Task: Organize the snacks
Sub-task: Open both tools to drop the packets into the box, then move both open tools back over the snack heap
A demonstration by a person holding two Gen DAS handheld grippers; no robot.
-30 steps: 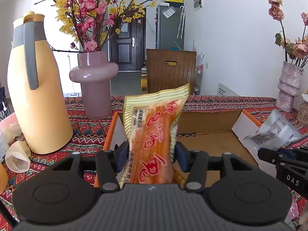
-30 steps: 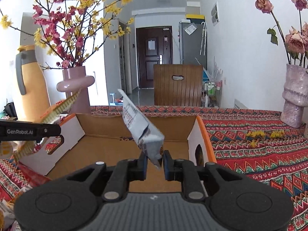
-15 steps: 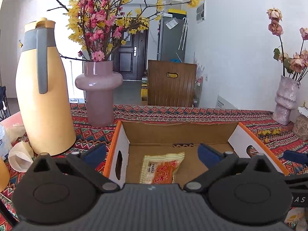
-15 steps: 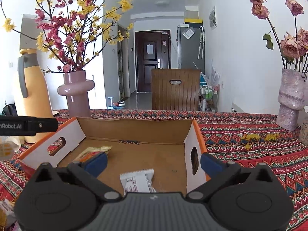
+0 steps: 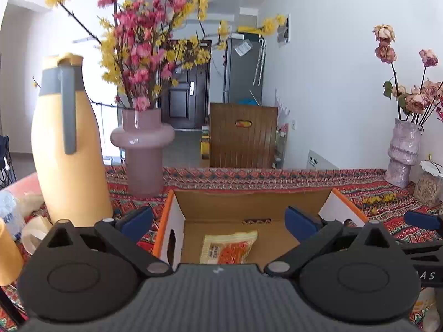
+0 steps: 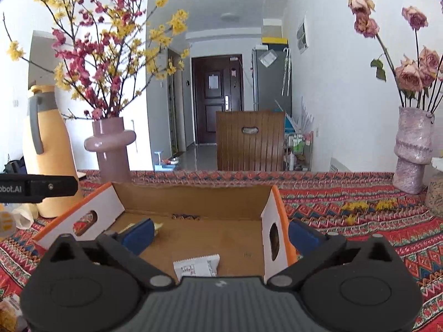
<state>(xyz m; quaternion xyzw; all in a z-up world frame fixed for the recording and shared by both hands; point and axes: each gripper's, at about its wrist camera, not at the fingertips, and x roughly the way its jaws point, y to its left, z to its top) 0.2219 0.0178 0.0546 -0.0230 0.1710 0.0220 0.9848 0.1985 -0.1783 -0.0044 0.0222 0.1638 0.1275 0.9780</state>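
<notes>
Nearest the lens, the left gripper [image 5: 218, 218] has its jaws spread wide with nothing between them, poised over the near edge of the open cardboard box [image 5: 254, 200]; the right gripper [image 6: 220, 231] is the same, jaws fully apart and empty. Just beyond them, both snacks lie flat on the box floor: the orange-and-yellow snack packet [image 5: 228, 247] toward the left wall, and the white snack packet [image 6: 198, 268] toward the right wall, the two well apart. This looks like the release-and-retreat step, and doing it well means lifting each gripper clear above the orange-trimmed walls before swinging sideways, so a blue pad does not catch a flap and drag the box across the patterned cloth of the bench [image 6: 360, 221]. More wrappers seem to lie at the left edge of the bench, though blurred; the left gripper is probably the one to go for them. Care is needed there, since the yellow thermos jug [image 5: 69, 149] and the pink vase of blossom branches [image 5: 142, 149] stand just beside the box. Farther back, a second vase of dried roses [image 6: 412, 149] sits well clear.
</notes>
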